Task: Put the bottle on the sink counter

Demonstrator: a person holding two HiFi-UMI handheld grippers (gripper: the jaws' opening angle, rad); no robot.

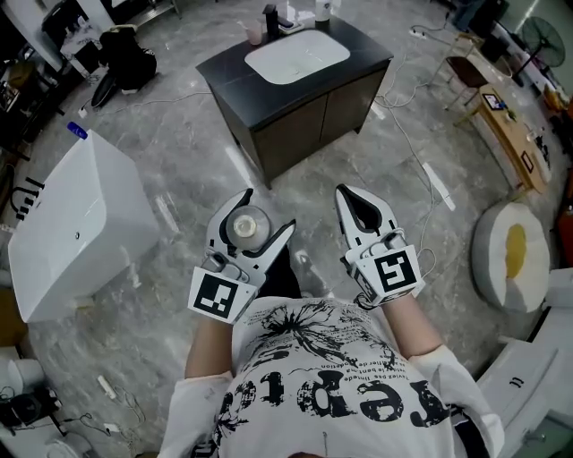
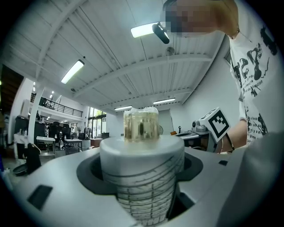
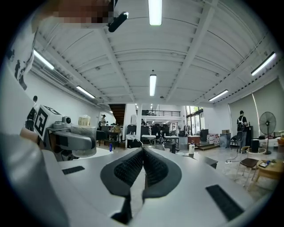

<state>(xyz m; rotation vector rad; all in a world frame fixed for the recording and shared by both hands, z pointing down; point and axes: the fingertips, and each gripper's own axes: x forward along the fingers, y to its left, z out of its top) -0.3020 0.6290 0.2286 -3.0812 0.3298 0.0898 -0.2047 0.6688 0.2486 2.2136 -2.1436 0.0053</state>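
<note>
Holding the bottle point(image 1: 248, 224) upright, clamped in the left tongs point(image 1: 267, 211), for transfer to the table point(image 1: 360, 46) ahead; right tongs point(image 1: 346, 193) pressed together, idle.

The floor point(image 1: 295, 215) in front of the sink cabinet point(image 1: 304, 112) is open; only thin cables point(image 1: 407, 134) and white strips point(image 1: 240, 167) lie on it. On the dark surface point(image 1: 224, 70) the basin point(image 1: 297, 55) fills the middle. A faucet point(image 1: 271, 18) and a pink cup point(image 1: 255, 33) stand at the back edge. The left, right and front bands are bare. A white tub point(image 1: 76, 224) blocks the left.
</note>
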